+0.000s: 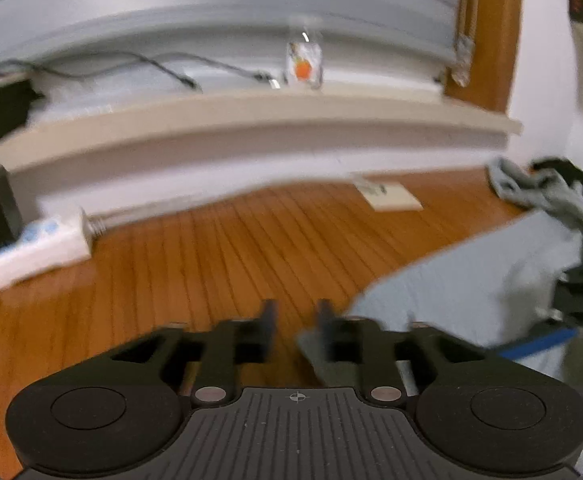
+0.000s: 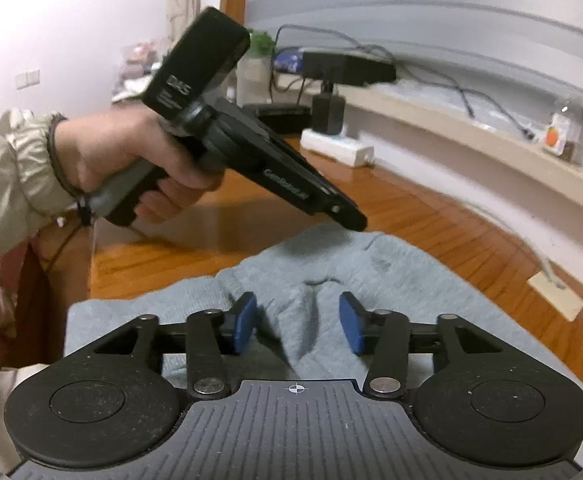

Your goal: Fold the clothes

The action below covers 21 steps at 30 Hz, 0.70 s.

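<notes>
A light grey knit garment [image 2: 391, 280] lies spread on the wooden boards [image 1: 211, 260]. My right gripper [image 2: 297, 320] hovers low over it with its blue pads [image 2: 245, 322] apart. A raised ridge of the cloth stands between them, and neither pad presses on it. In the blurred left wrist view my left gripper [image 1: 295, 316] is open at the garment's [image 1: 471, 280] left edge, with bare wood showing between its fingers. A grey flap lies under its right finger. A hand [image 2: 131, 160] holds the left gripper [image 2: 353, 222] over the garment's far edge.
A white power strip [image 1: 35, 248] lies at the far left by the wall. A pale ledge [image 1: 251, 116] carries cables and a small bottle [image 1: 303, 66] with an orange label. A cream card [image 1: 391, 196] lies on the boards. A crumpled grey cloth [image 1: 531, 188] sits at the far right.
</notes>
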Tool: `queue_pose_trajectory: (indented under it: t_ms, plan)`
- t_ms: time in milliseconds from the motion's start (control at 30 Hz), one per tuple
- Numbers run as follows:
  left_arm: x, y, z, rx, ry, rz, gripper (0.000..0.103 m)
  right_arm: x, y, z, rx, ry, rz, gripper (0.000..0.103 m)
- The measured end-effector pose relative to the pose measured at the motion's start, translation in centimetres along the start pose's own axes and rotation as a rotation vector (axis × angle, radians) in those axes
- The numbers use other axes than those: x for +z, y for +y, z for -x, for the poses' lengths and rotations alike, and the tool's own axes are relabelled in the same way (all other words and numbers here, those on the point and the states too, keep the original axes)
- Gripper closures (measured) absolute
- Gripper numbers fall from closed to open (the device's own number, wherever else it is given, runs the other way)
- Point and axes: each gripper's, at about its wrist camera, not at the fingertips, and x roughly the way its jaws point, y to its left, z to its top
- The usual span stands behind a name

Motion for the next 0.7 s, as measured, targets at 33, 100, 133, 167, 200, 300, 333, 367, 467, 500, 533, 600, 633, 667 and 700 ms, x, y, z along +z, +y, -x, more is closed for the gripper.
queue_pose_trajectory:
  t_ms: [33,100,133,167,200,300,333,367,467,500,533,600,633,667,700]
  plan:
    - [0.5,-0.6,0.2,0.004,-0.021,-0.012,0.042,-0.1,-0.4,0.9,-0.009,-0.015,-0.004,0.046]
    - [1.6,-2.1,0.4,-0.027,-0.045,-0.033,0.038,-0.5,-1.6,3.2,-0.040,-0.041,-0.013,0.040]
    - [2.1,-2.9,0.4,-0.046,-0.056,-0.042,0.031,-0.9,-2.3,4.5,-0.063,-0.051,-0.019,0.039]
    - [2.6,-3.8,0.3,-0.066,-0.066,-0.048,0.026,-1.5,-3.4,5.7,-0.106,-0.050,-0.027,0.038]
    - [3.0,-4.8,0.0,-0.089,-0.073,-0.052,0.023,-2.1,-4.4,7.0,-0.148,-0.049,-0.035,0.038]
    - [4.1,-8.7,-1.5,-0.164,-0.072,-0.080,0.023,-4.6,-8.5,10.7,-0.290,-0.050,-0.117,0.037]
    - [4.4,-10.1,-2.2,-0.186,-0.063,-0.094,0.023,-5.5,-9.8,11.9,-0.339,-0.051,-0.150,0.037]
    - [4.6,-11.5,-3.0,-0.205,-0.054,-0.109,0.023,-6.1,-10.8,13.2,-0.393,-0.057,-0.167,0.037]
    - [5.2,-15.5,-5.8,-0.243,-0.020,-0.172,0.022,-7.9,-13.7,16.8,-0.542,-0.083,-0.211,0.037]
    - [5.3,-16.4,-6.6,-0.245,-0.007,-0.191,0.022,-8.4,-14.8,18.1,-0.592,-0.099,-0.225,0.037]
    - [5.5,-17.2,-7.5,-0.246,0.007,-0.210,0.022,-9.1,-16.1,19.3,-0.625,-0.102,-0.248,0.037]
    - [6.0,-18.8,-9.1,-0.243,0.034,-0.252,0.022,-10.5,-18.5,21.7,-0.690,-0.108,-0.295,0.037]
    - [6.3,-19.2,-9.6,-0.237,0.037,-0.272,0.022,-11.1,-19.6,22.3,-0.714,-0.100,-0.325,0.037]
    - [6.7,-19.4,-9.8,-0.239,0.025,-0.279,0.022,-11.6,-20.8,23.0,-0.737,-0.091,-0.355,0.038]
    - [7.0,-19.4,-10.1,-0.247,0.015,-0.279,0.019,-12.2,-21.7,23.6,-0.746,-0.083,-0.379,0.038]
